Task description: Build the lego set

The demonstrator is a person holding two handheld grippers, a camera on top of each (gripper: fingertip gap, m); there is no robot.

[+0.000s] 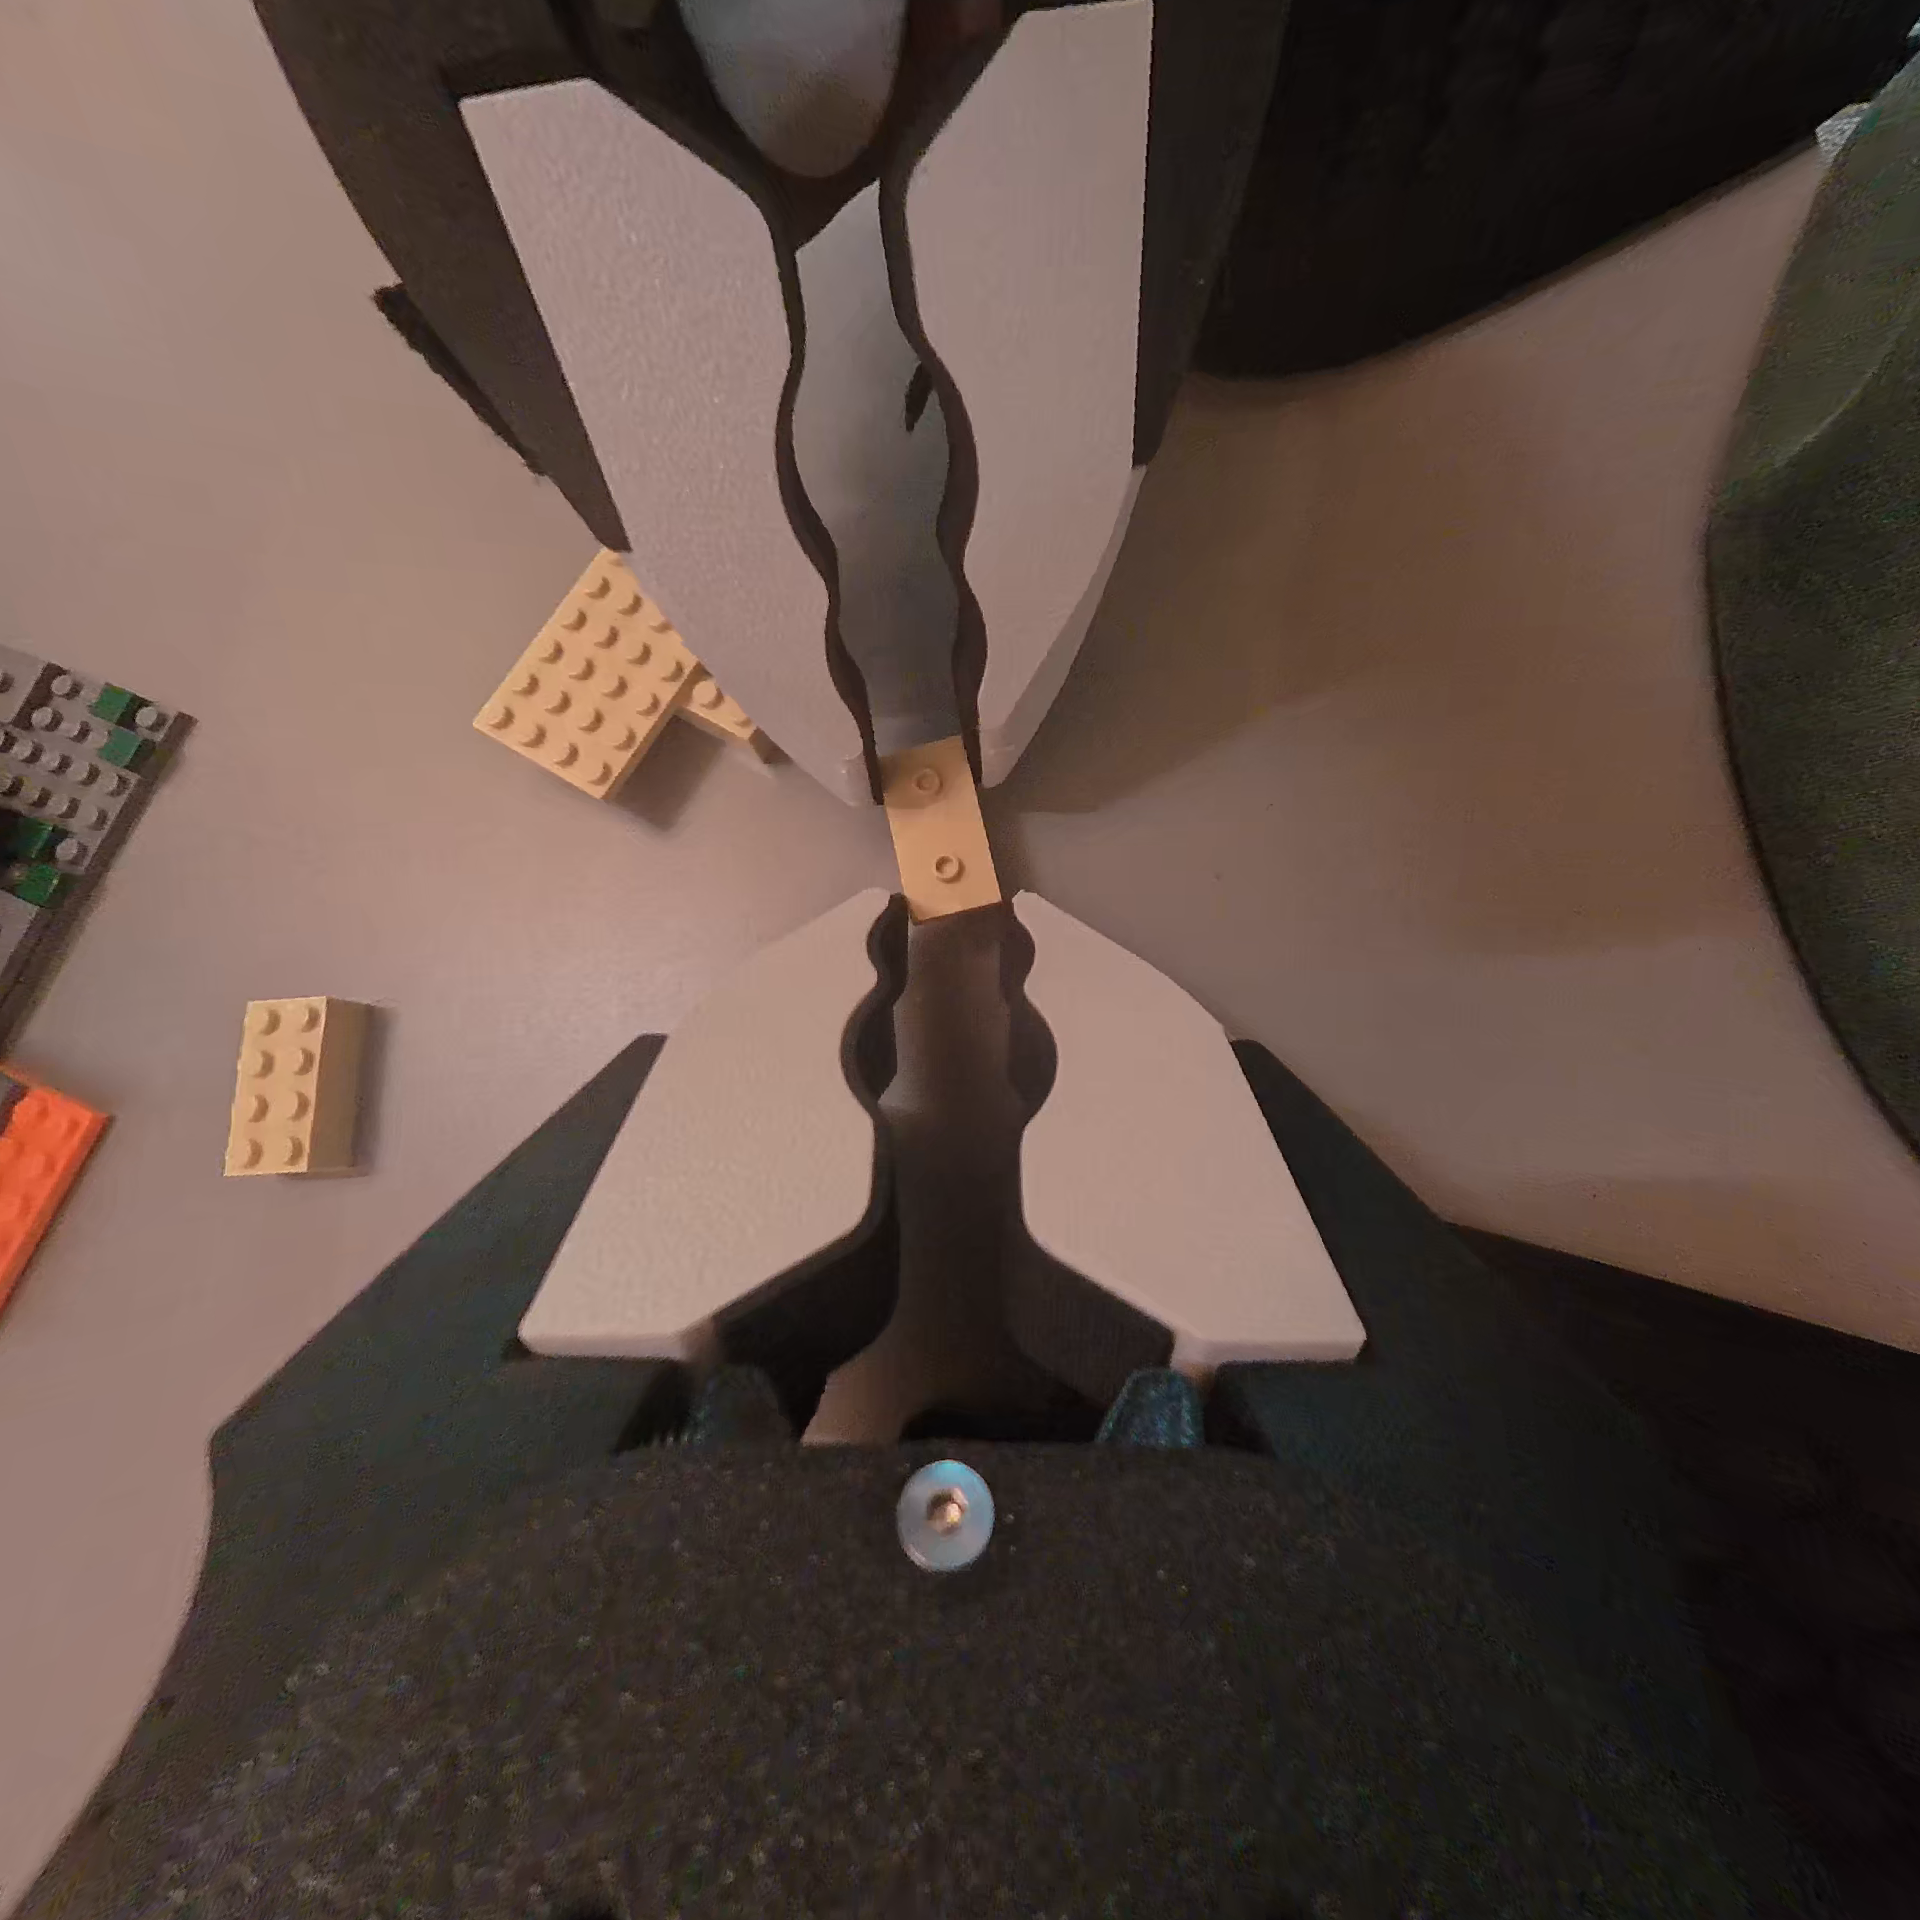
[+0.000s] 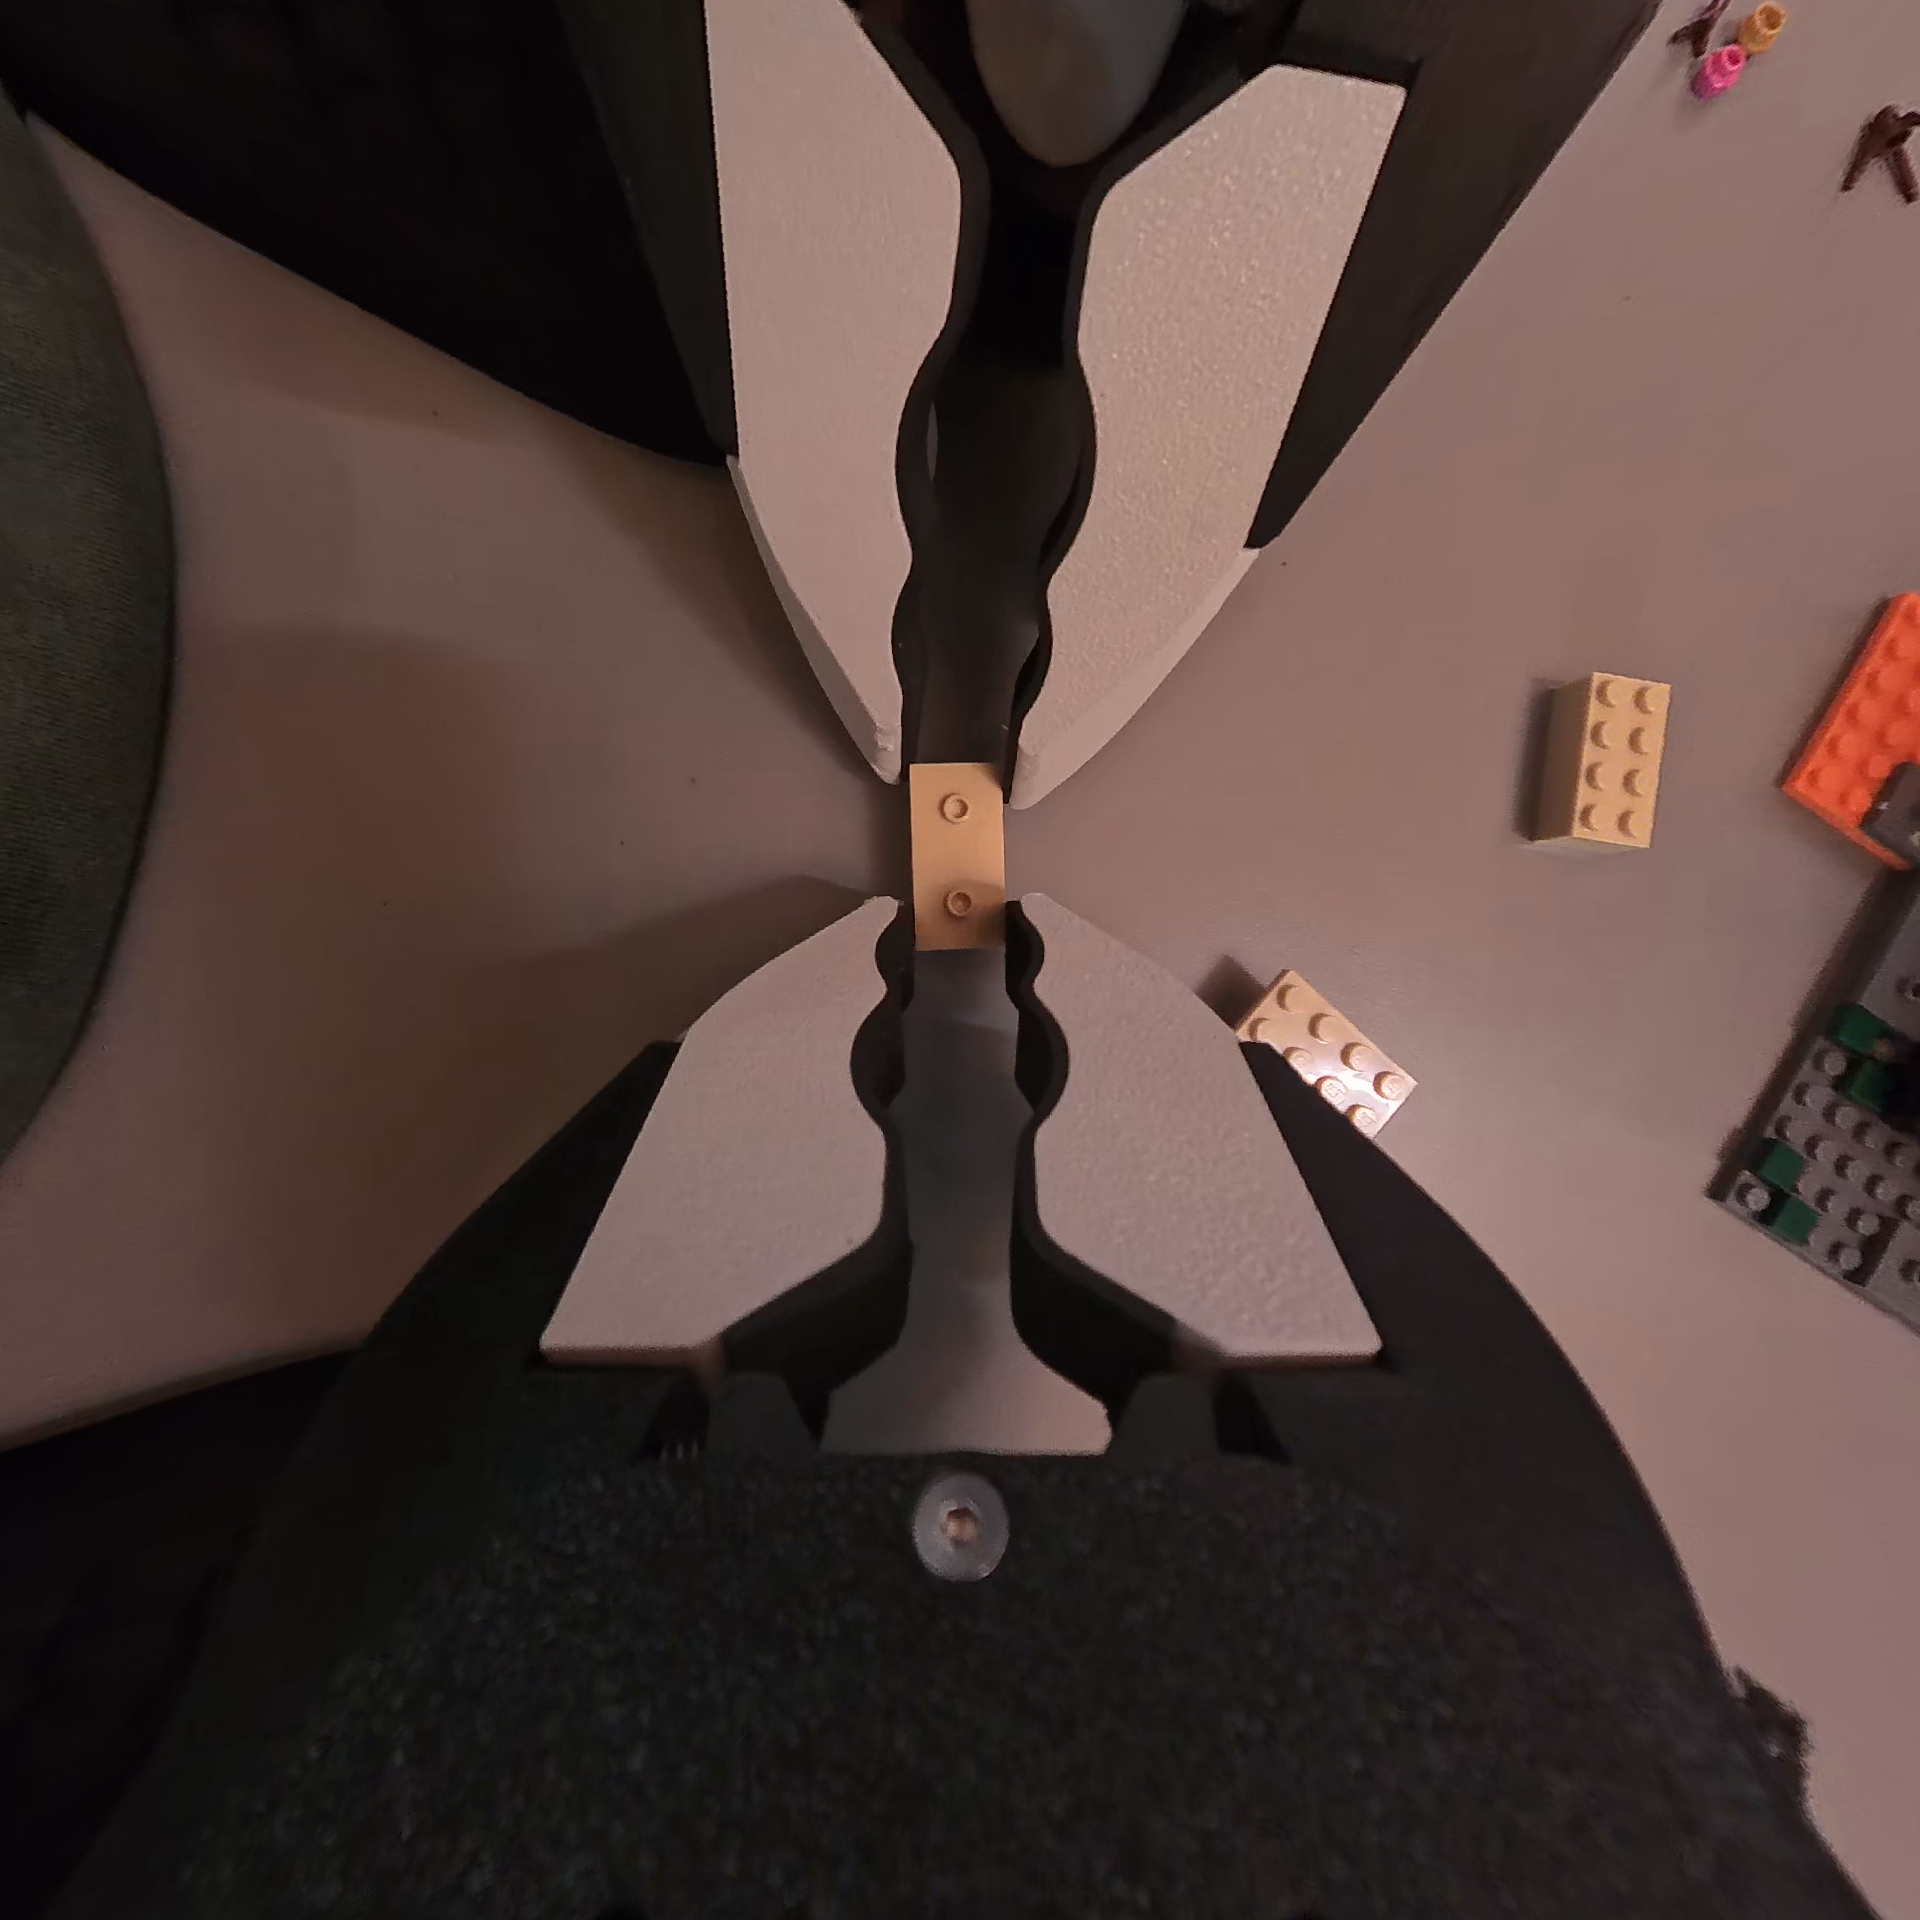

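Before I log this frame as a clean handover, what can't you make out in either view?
- Tan piece: both views show one face only; whether either gripper's fingers truly clamp it is unclear.
- Tan plate: left view, its corner is behind a finger.
- Grey build: cut by the frame edge in both views.
- Tiny parts: right view, too small to identify.

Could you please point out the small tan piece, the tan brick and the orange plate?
Small tan piece (image 1: 943, 840): left wrist view, flat middle.
Tan brick (image 2: 1619, 756): right wrist view, studded top.
Orange plate (image 2: 1870, 717): right wrist view, studded top.

Tan plate (image 1: 943, 844), tan 2x4 brick (image 1: 294, 1088), orange plate (image 2: 1870, 717), grey baseplate (image 2: 1839, 1132) with green studs, pale grey surface (image 1: 1351, 831).
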